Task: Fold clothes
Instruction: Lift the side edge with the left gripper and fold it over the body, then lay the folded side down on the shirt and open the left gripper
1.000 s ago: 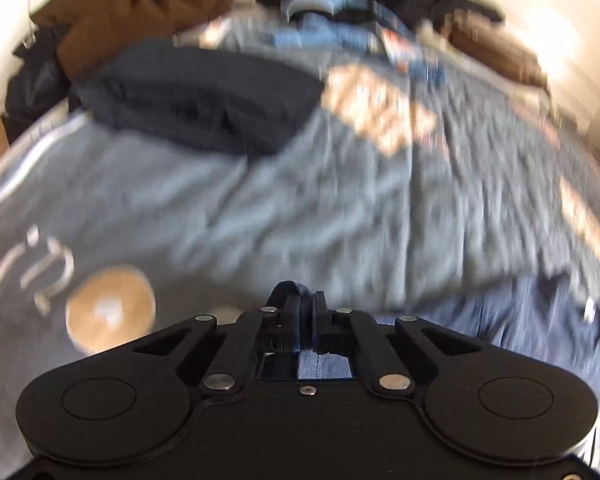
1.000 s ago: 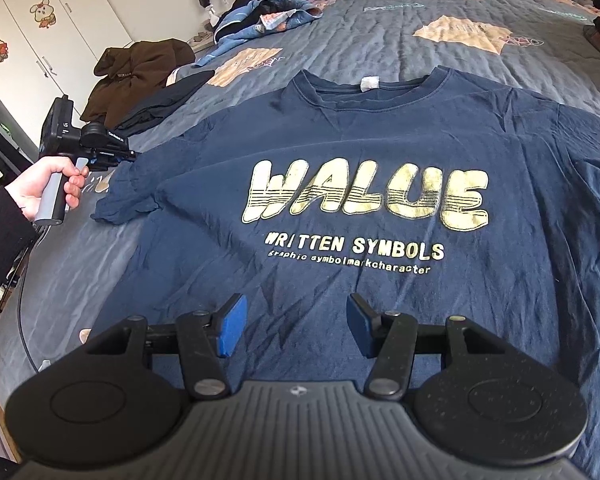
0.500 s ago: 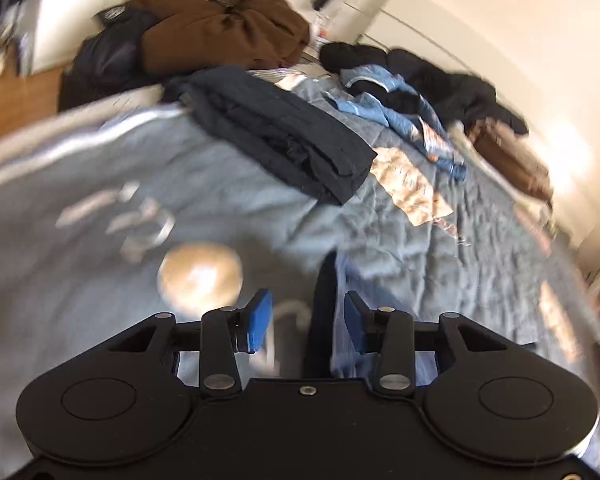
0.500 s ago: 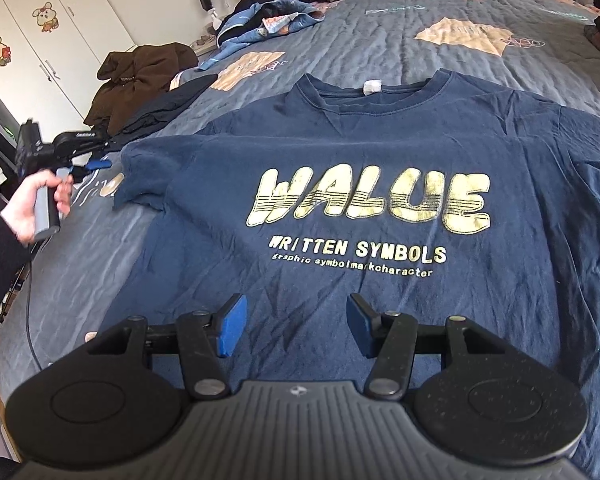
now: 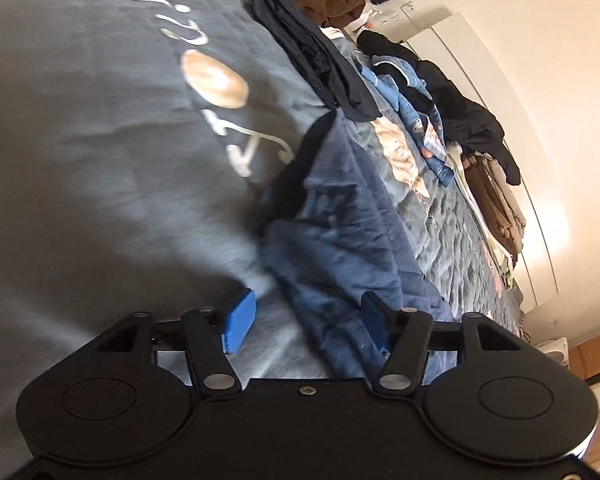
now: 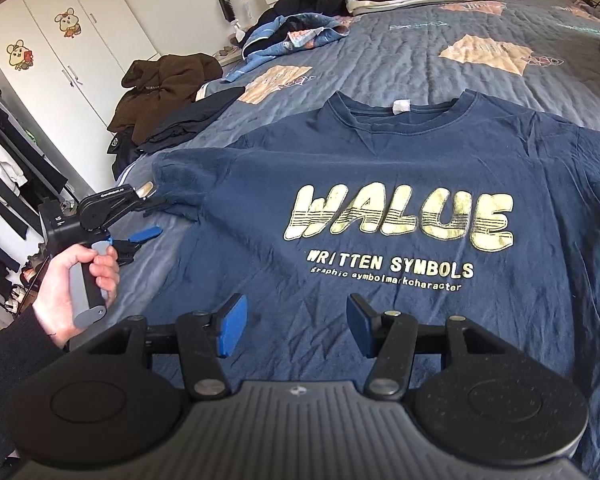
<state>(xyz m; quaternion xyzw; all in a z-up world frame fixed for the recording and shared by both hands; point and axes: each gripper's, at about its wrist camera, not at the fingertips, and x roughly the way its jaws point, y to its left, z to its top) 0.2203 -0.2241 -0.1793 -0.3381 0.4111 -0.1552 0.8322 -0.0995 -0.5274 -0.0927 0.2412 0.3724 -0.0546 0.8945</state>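
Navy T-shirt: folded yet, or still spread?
Spread. The navy T-shirt lies flat, print up, collar and sleeve out; no fold visible.

Left gripper [image 6: 150, 216] now unclenched, off the T-shirt [image 6: 380, 184] sleeve

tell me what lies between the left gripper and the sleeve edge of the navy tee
In the right wrist view, only a short strip of bare grey-blue bedspread separates the open left gripper from the navy tee sleeve. Nothing else lies there.

Left claw [image 5: 306, 326] and right claw [image 6: 294, 326] both gape wide, holding nothing
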